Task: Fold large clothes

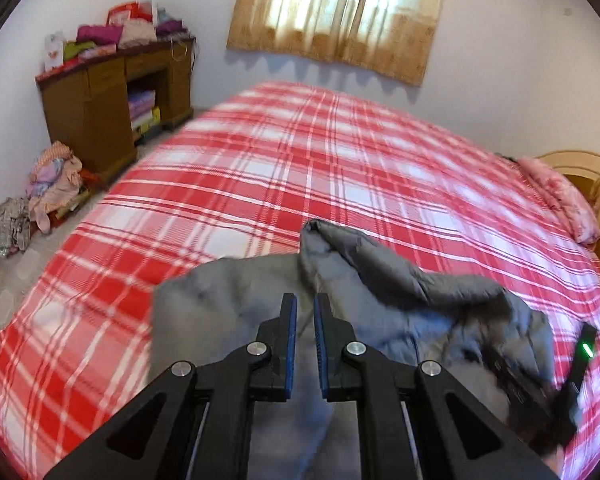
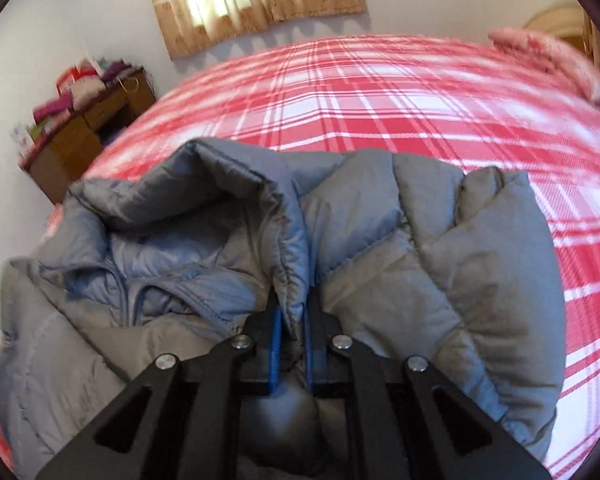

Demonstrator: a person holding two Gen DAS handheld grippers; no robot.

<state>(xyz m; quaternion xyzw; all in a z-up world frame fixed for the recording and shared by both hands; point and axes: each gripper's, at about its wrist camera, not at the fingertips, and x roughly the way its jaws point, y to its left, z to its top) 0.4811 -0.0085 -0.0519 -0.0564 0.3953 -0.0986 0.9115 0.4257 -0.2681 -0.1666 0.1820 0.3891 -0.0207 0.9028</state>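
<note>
A grey puffer jacket (image 1: 384, 280) lies bunched on the near part of a red and white plaid bed (image 1: 300, 152). My left gripper (image 1: 305, 304) is over its middle, jaws nearly together, with a ridge of the grey fabric running in between the blue pads. In the right wrist view the jacket (image 2: 400, 224) fills the foreground with its collar and blue lining to the left. My right gripper (image 2: 291, 314) is shut on a raised fold of the jacket's edge. The black housing of the right gripper, with a green light (image 1: 582, 354), shows at the jacket's right side.
A brown wooden desk (image 1: 100, 108) piled with clothes stands against the far left wall. A heap of clothes (image 1: 56, 188) lies on the floor beside it. A pink pillow (image 1: 560, 196) sits at the bed's right end. A curtained window (image 1: 340, 12) is behind the bed.
</note>
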